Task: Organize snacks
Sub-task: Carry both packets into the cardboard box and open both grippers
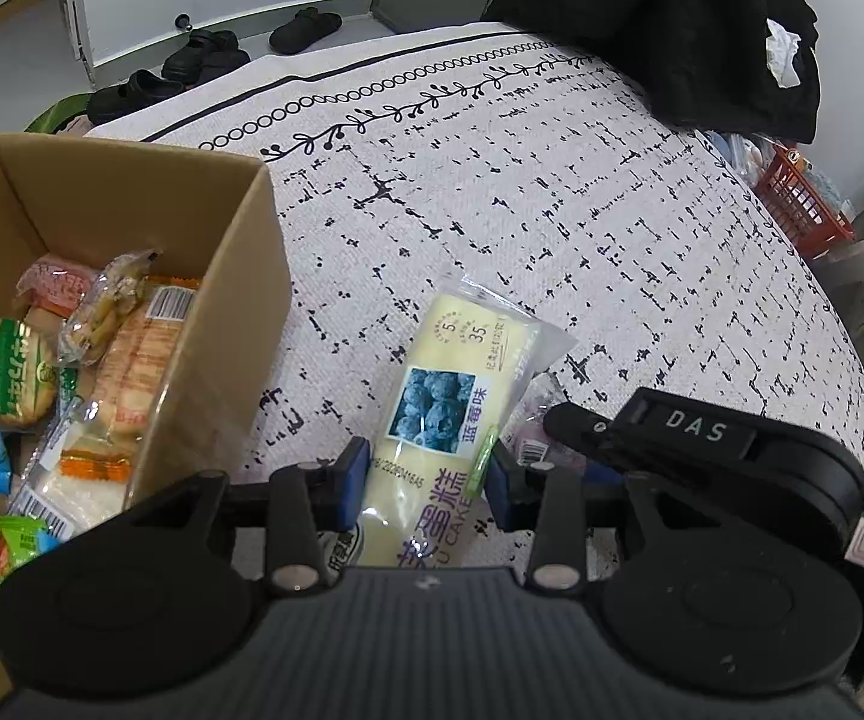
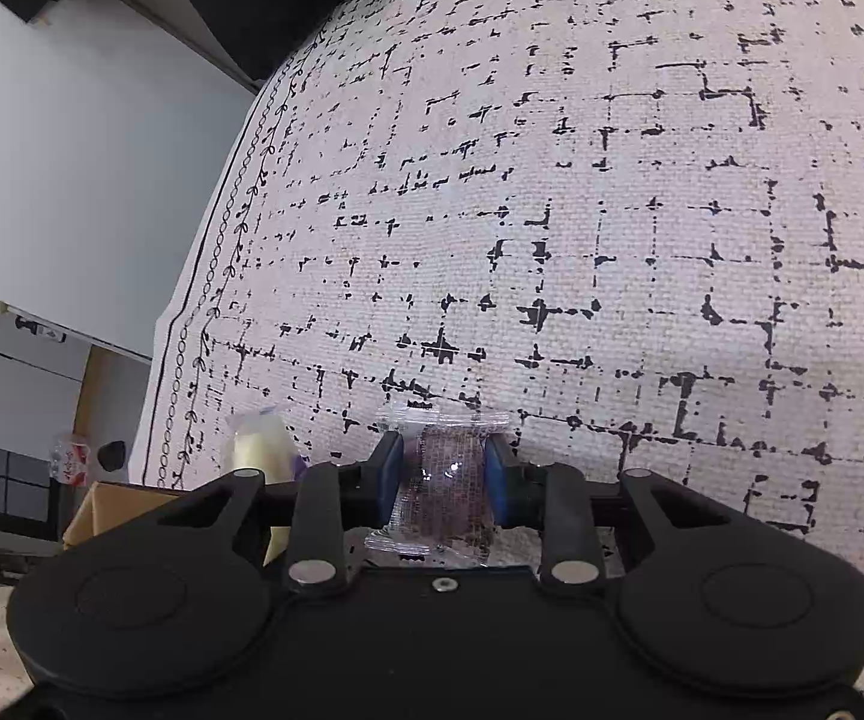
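We see wide open patterned white tablecloth (image 1: 552, 228) from twelve to two o'clock. At nine o'clock the tall brown cardboard box wall (image 1: 216, 324) blocks sideways passage. At three o'clock the other black gripper (image 1: 702, 450) crowds close.

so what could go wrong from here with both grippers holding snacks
1. The left gripper pinches the long blueberry cake pack near one end only; it may droop or slip on the way to the cardboard box.
2. The right gripper squeezes a small clear-wrapped snack; the slick film could slide out.
3. The grippers sit close together, so they might bump.
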### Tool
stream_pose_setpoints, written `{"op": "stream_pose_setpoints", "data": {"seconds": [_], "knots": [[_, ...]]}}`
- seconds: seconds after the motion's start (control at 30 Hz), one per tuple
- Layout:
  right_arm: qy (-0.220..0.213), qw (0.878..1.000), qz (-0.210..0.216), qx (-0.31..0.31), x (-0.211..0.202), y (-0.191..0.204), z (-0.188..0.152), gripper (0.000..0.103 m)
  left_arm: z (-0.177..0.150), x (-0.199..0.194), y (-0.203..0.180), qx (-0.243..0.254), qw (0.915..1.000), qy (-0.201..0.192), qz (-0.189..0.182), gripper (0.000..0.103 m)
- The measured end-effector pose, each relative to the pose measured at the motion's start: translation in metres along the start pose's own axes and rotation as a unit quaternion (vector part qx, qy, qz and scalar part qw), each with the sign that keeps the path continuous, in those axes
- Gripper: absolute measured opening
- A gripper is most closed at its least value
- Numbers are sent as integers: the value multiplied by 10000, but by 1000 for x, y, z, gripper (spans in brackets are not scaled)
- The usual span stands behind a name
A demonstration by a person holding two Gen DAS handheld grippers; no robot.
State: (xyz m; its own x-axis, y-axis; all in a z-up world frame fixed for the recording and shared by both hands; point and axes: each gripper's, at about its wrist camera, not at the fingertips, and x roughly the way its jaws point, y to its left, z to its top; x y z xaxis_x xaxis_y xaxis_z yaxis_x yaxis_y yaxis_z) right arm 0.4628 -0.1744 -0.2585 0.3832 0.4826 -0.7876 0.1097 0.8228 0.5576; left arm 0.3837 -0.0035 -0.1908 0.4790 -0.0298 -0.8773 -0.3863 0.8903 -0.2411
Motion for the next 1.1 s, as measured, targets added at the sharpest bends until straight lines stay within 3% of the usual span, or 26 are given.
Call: {"op": "stream_pose_setpoints", "data": {"seconds": [0.13,0.6,1.1], "knots": [[59,10000,-30,62,-12,-2,-2,28,-2,-9,0,-15,10000,-62,61,39],[-303,9968,731,-126,-70,13,-7,28,-13,-71,-2,-118,9982,-575,125,39],[-645,9856,1382,-730,-133,54,-30,28,-24,-137,33,-429,9928,-1066,347,39]]}}
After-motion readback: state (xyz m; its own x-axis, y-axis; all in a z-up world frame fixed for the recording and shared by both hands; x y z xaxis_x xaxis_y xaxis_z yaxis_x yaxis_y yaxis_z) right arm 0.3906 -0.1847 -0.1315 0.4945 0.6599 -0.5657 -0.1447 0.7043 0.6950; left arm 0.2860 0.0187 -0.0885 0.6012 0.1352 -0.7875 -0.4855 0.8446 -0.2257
